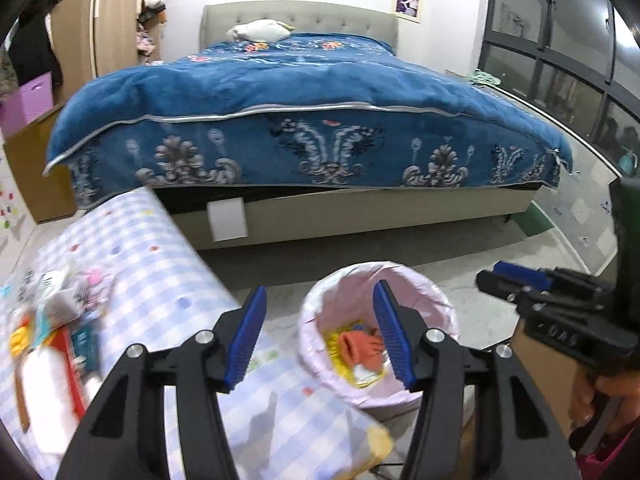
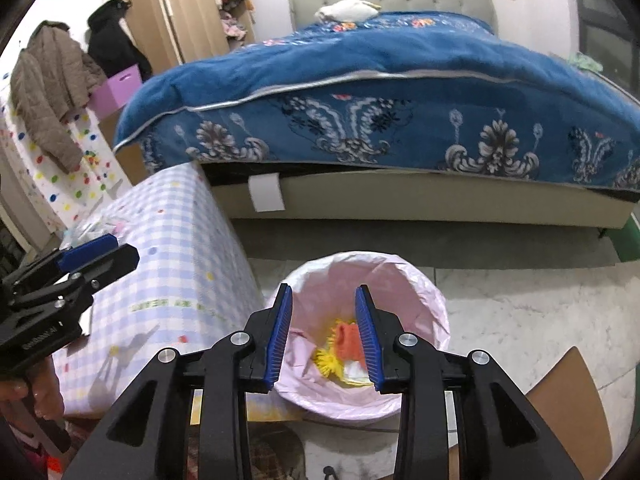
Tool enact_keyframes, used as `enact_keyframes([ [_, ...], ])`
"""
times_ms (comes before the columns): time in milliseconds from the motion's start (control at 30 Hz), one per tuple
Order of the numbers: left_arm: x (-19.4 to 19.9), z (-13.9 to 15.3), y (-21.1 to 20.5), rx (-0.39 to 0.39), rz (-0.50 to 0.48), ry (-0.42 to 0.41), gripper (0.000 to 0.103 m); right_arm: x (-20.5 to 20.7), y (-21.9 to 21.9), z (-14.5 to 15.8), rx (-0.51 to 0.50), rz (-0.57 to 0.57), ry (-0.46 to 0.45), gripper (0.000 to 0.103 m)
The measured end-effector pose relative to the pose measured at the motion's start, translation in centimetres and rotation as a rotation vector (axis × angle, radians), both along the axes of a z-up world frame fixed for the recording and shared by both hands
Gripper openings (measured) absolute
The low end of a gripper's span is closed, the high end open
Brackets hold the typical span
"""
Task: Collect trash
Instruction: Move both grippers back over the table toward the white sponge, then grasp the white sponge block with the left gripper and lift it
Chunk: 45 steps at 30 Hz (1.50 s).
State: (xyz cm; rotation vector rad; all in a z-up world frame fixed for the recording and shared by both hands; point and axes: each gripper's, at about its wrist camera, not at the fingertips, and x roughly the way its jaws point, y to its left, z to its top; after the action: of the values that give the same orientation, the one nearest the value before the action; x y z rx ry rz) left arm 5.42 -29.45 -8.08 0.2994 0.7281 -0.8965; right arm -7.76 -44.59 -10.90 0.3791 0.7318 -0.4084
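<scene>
A trash bin with a pink liner point(image 1: 416, 280) stands on the floor beside the table; it also shows in the right wrist view point(image 2: 400, 280). Orange and yellow trash point(image 1: 356, 346) lies inside, and shows in the right wrist view point(image 2: 344, 340). My left gripper point(image 1: 322, 306) is open and empty, above the table's corner and the bin. My right gripper point(image 2: 323, 300) is open and empty, right above the bin's mouth. A heap of wrappers and packets point(image 1: 56, 320) lies on the checked tablecloth point(image 1: 160, 272) at the left. The right gripper point(image 1: 516, 280) shows at the left view's right edge.
A bed with a blue blanket point(image 1: 304, 92) fills the back. A wardrobe, hanging coats point(image 2: 48, 88) and a purple box point(image 2: 116, 88) stand at the left. Dark windows point(image 1: 560, 60) run along the right. A cardboard piece point(image 2: 572, 408) lies on the marble floor by the bin.
</scene>
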Motion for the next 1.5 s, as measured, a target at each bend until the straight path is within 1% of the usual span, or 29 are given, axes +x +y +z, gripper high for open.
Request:
enact_keyframes([
  [167,-0.2,1.5,3.9,-0.007,0.063,-0.026,0.054,0.4,2.9,1.9,-0.016,0.058,-0.031,0.034],
  [200,-0.3,1.7,4.6,-0.01,0.072,-0.032,0.056,0.6,3.5,2.2,-0.02,0.067,-0.034,0.034],
  [233,-0.3,1.9,5.5,-0.014,0.082,-0.037,0.061,0.8,4.2,2.6,-0.024,0.081,-0.039,0.035],
  [367,0.1,2.0,9.1,-0.001,0.152,-0.053,0.066,1.8,7.0,3.5,-0.041,0.138,-0.05,0.047],
  [400,0.3,2.0,10.0,0.0,0.17,-0.05,0.069,2.1,7.9,3.8,-0.044,0.158,-0.052,0.048],
  [500,1.0,2.0,13.3,-0.001,0.256,-0.042,0.076,3.3,10.2,4.1,-0.055,0.212,-0.05,0.052],
  [567,1.6,2.0,15.7,0.002,0.331,-0.047,0.084,4.1,11.6,4.2,-0.066,0.244,-0.05,0.057],
  [633,2.1,1.8,17.9,0.008,0.418,-0.062,0.095,5.1,13.2,4.4,-0.076,0.276,-0.053,0.062],
  [667,2.4,1.6,19.0,0.01,0.461,-0.069,0.096,5.4,13.7,4.4,-0.08,0.286,-0.055,0.063],
  [733,3.1,0.9,20.8,0.018,0.521,-0.062,0.096,6.3,15.0,4.3,-0.085,0.311,-0.056,0.067],
  [833,4.5,-0.5,22.1,0.039,0.561,-0.013,0.096,7.7,16.6,4.1,-0.093,0.343,-0.049,0.072],
  [1000,5.6,-2.6,22.2,0.074,0.552,0.008,0.096,9.6,17.9,3.3,-0.11,0.367,-0.021,0.073],
  [1100,6.7,-4.0,21.4,0.109,0.551,0.041,0.096,10.2,17.9,2.9,-0.109,0.369,-0.01,0.073],
  [1167,7.3,-4.6,21.0,0.114,0.553,0.058,0.095,10.4,17.8,2.6,-0.108,0.365,-0.003,0.073],
  [1267,8.2,-5.5,20.7,0.115,0.553,0.084,0.088,10.6,17.3,2.1,-0.103,0.354,0.009,0.073],
  [1300,8.4,-5.7,20.6,0.116,0.549,0.094,0.079,10.6,17.1,2.0,-0.099,0.349,0.013,0.073],
  [1333,8.5,-5.9,20.6,0.118,0.543,0.101,0.065,10.5,17.0,1.9,-0.097,0.346,0.014,0.073],
  [1367,8.5,-6.1,20.5,0.12,0.532,0.113,0.065,10.5,16.9,1.9,-0.095,0.343,0.016,0.073],
  [1500,7.1,-5.8,21.0,0.109,0.493,0.111,0.064,10.3,16.9,1.9,-0.097,0.344,0.019,0.073],
])
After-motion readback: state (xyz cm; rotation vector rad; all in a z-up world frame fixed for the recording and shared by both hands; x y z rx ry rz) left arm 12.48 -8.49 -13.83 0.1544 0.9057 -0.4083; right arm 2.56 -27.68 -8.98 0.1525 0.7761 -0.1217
